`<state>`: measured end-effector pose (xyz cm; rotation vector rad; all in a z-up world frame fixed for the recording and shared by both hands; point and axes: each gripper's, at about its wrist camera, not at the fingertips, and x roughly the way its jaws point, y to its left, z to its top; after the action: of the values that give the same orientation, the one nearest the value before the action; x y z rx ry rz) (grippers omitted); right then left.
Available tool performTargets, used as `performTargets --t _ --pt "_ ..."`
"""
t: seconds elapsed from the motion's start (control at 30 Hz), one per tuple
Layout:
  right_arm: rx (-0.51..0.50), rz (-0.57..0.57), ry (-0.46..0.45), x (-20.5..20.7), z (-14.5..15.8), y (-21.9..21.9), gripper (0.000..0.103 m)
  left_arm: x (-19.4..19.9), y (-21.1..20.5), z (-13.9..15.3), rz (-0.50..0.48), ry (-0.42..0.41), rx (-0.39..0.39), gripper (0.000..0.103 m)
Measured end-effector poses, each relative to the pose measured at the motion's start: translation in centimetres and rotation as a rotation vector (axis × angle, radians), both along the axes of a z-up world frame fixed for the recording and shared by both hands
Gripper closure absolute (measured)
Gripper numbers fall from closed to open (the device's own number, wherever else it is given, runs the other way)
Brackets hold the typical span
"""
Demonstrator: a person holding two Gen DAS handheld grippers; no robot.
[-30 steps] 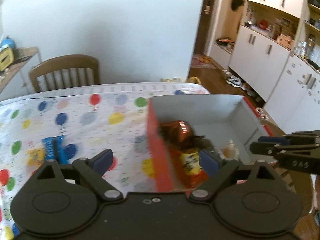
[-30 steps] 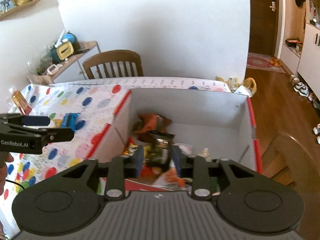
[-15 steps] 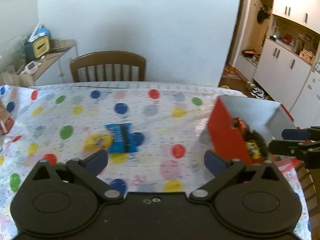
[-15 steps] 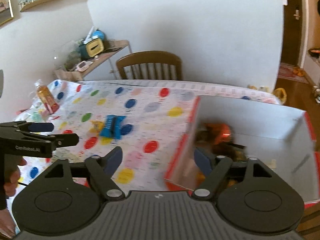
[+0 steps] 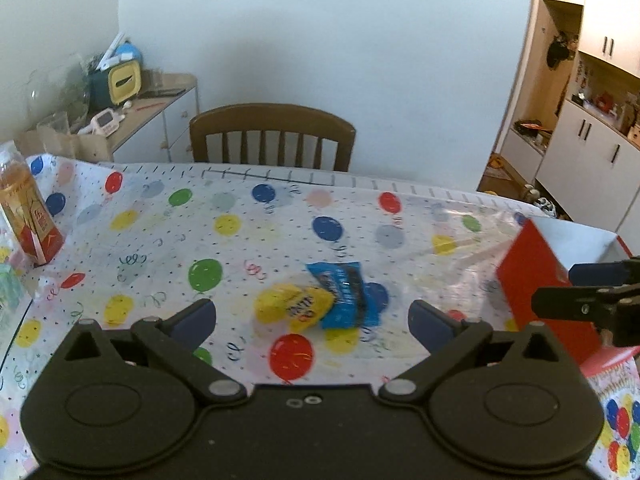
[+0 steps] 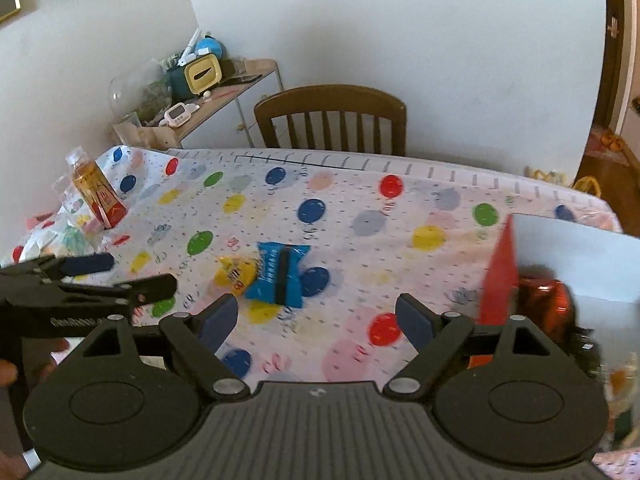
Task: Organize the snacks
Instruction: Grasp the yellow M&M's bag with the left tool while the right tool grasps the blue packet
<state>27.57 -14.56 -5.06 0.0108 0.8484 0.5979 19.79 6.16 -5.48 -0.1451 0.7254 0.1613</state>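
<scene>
A yellow snack packet (image 5: 294, 306) and a blue snack packet (image 5: 344, 294) lie side by side, touching, on the balloon-print tablecloth (image 5: 240, 240). My left gripper (image 5: 312, 316) hovers just in front of them, open and empty. My right gripper (image 6: 316, 316) is also open and empty, over the cloth right of the blue packet (image 6: 280, 276) and yellow packet (image 6: 236, 272). The red box (image 6: 500, 280) with white inner walls stands at the right, with a shiny red-orange snack bag (image 6: 544, 304) inside. Each gripper shows in the other's view: left gripper (image 6: 140, 272), right gripper (image 5: 554, 290).
A bottle of amber drink (image 6: 96, 196) stands at the table's far left corner. A wooden chair (image 5: 272, 136) is tucked in at the far side, with a cluttered side shelf (image 5: 132, 96) behind it. A hand (image 6: 8, 372) holds the left gripper.
Both grippers swung left, from over the red box to over the cloth near the two packets. The right gripper opened and left the dark snack bag in the box.
</scene>
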Motion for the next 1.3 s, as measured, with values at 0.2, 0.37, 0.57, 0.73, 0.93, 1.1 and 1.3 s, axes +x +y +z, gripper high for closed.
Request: performTargets --t 0.2,0.37,0.57,0.73,0.93,1.1,1.3 --pt "0.027 -0.034 0.076 2.7 -1.4 3.4 0.017 1.9 2.2 -1.6 0.024 0.009 -0.007 0.001" --pt "0.022 -0.072 0.116 4.7 -2.9 5.5 0.017 3.8 3.7 -3.0 0.04 0.034 -0.047 0.001" --pt "0.005 -0.107 0.172 7.1 -4.9 7.7 0.017 5.8 4.9 -5.1 0.067 0.087 -0.108 0.002" --pt "-0.004 -0.121 0.226 9.1 -6.6 9.6 0.017 7.1 5.7 -6.6 0.09 0.123 -0.139 0.005" --pt "-0.045 -0.152 0.376 12.0 -9.3 12.4 0.017 8.2 6.9 -8.0 0.132 0.162 -0.229 0.011" --pt "-0.088 -0.139 0.418 13.1 -10.5 14.2 0.017 8.8 7.4 -8.9 0.145 0.183 -0.272 0.017" --pt "-0.11 -0.144 0.419 13.5 -11.2 15.0 0.017 9.5 8.0 -9.9 0.148 0.2 -0.339 0.022"
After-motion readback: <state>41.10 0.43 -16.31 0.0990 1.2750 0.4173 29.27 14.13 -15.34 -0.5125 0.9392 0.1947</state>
